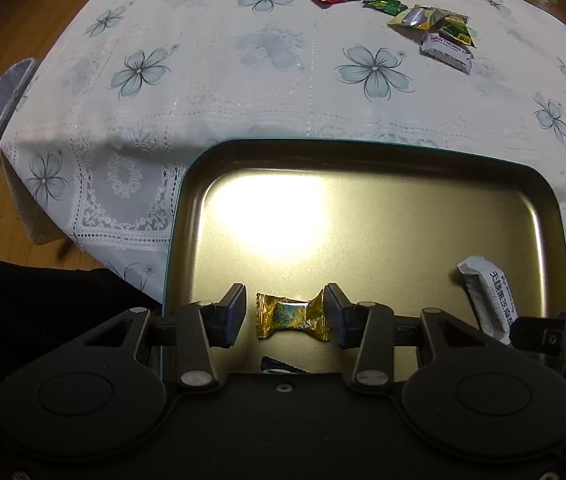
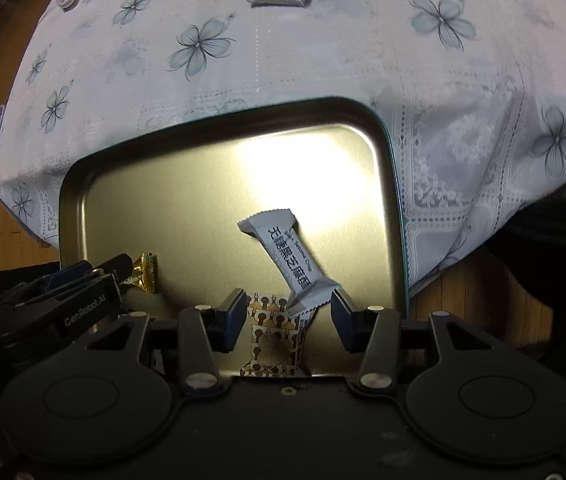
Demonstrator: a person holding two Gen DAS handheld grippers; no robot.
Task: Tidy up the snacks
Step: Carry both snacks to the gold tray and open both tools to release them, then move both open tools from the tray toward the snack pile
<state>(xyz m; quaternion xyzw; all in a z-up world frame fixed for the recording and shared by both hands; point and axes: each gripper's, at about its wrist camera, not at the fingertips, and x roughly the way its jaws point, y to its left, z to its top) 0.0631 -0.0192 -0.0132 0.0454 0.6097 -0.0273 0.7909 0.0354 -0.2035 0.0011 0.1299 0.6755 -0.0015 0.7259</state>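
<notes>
Where legible, "HAWTHORN" on white packet (image 1: 447, 50)

The left gripper (image 1: 285, 316) points forward and slightly down, its jaws spread apart with a clear gap on either side of what lies between them. Its dark-padded fingers (image 1: 231, 316) are level with each other, and neither pad presses on anything. The right gripper (image 2: 286, 320) has the same pose, jaws parted wide and fingers (image 2: 230, 324) level. The two grippers sit side by side and close together: the left gripper's body shows at the left edge of the right wrist view, and part of the right gripper shows at the right edge of the left wrist view.
</notes>
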